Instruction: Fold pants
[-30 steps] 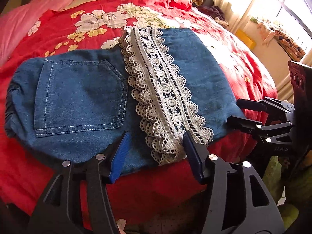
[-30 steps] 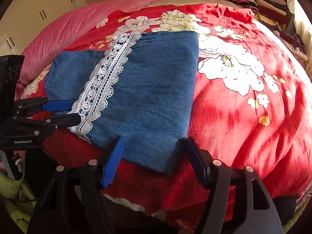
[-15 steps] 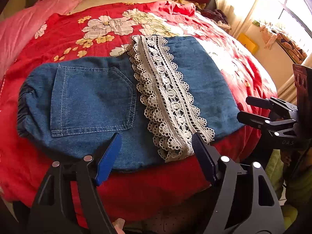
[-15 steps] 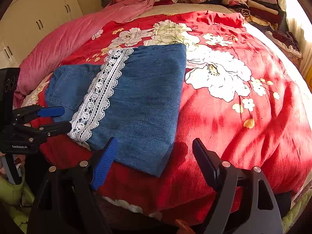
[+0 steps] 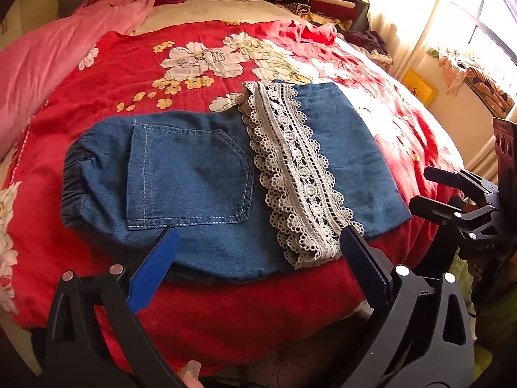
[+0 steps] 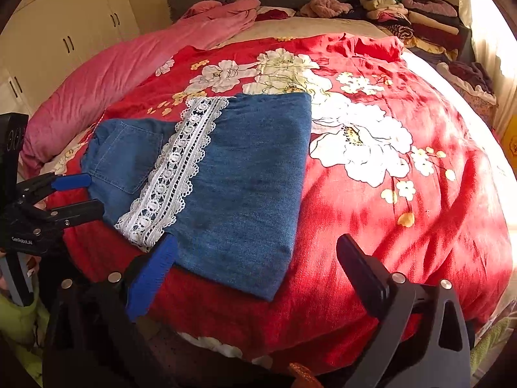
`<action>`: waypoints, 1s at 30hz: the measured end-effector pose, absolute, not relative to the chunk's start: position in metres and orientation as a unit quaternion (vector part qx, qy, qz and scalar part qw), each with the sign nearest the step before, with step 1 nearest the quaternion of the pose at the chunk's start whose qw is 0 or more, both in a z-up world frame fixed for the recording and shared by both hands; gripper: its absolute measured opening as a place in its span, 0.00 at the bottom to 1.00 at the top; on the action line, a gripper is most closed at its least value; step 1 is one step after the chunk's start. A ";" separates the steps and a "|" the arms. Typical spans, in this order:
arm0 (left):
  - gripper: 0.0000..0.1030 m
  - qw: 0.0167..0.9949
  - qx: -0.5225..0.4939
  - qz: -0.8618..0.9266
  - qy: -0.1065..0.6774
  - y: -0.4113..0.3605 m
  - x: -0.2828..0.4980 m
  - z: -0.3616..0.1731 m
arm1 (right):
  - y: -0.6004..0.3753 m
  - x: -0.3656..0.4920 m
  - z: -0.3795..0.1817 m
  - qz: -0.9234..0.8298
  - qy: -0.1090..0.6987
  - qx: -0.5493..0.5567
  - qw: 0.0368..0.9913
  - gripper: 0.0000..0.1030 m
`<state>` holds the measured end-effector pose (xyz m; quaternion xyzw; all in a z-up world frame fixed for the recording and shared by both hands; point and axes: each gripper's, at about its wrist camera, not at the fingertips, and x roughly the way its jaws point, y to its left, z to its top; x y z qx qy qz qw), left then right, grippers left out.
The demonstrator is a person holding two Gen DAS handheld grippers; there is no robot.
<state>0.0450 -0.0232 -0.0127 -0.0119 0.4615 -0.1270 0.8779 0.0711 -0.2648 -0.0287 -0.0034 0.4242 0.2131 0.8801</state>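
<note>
The blue denim pants (image 5: 200, 181) lie folded flat near the front edge of the bed, back pocket up on the left, a white lace hem band (image 5: 297, 177) across the middle. They also show in the right wrist view (image 6: 245, 177), with the lace (image 6: 174, 174) on their left. My left gripper (image 5: 258, 242) is open and empty, just off the near edge of the pants. My right gripper (image 6: 255, 249) is open and empty, at the pants' near right corner. Each gripper shows in the other's view, the right one (image 5: 429, 190) and the left one (image 6: 77, 194).
A red floral bedspread (image 6: 371, 194) covers the bed. A pink quilt (image 6: 122, 68) lies along the left side. Stacks of folded clothes (image 6: 420, 16) sit at the head of the bed. A bright curtained window (image 5: 468, 32) is on the right, cupboards (image 6: 64, 42) on the left.
Both grippers have pulled back and up from the pants and opened wider. The pants lie unchanged on the bed.
</note>
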 end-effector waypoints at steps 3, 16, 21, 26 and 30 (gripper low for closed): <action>0.91 0.880 -0.016 -0.123 0.459 -0.018 0.043 -0.011 | -0.262 0.073 -0.025 0.212 0.423 -0.005 0.881 0.96; 0.91 0.889 -0.045 -0.096 0.446 0.015 0.037 -0.006 | -0.234 0.084 0.003 0.231 0.404 -0.019 0.885 0.96; 0.91 0.890 -0.070 -0.077 0.444 0.037 0.036 -0.008 | -0.210 0.093 0.017 0.253 0.396 -0.031 0.882 0.96; 0.91 0.882 -0.111 -0.048 0.455 0.067 0.039 -0.018 | -0.172 0.112 0.026 0.289 0.397 -0.048 0.870 0.96; 0.91 0.870 -0.154 -0.026 0.468 0.090 0.043 -0.032 | -0.134 0.130 0.025 0.315 0.405 -0.070 0.855 0.96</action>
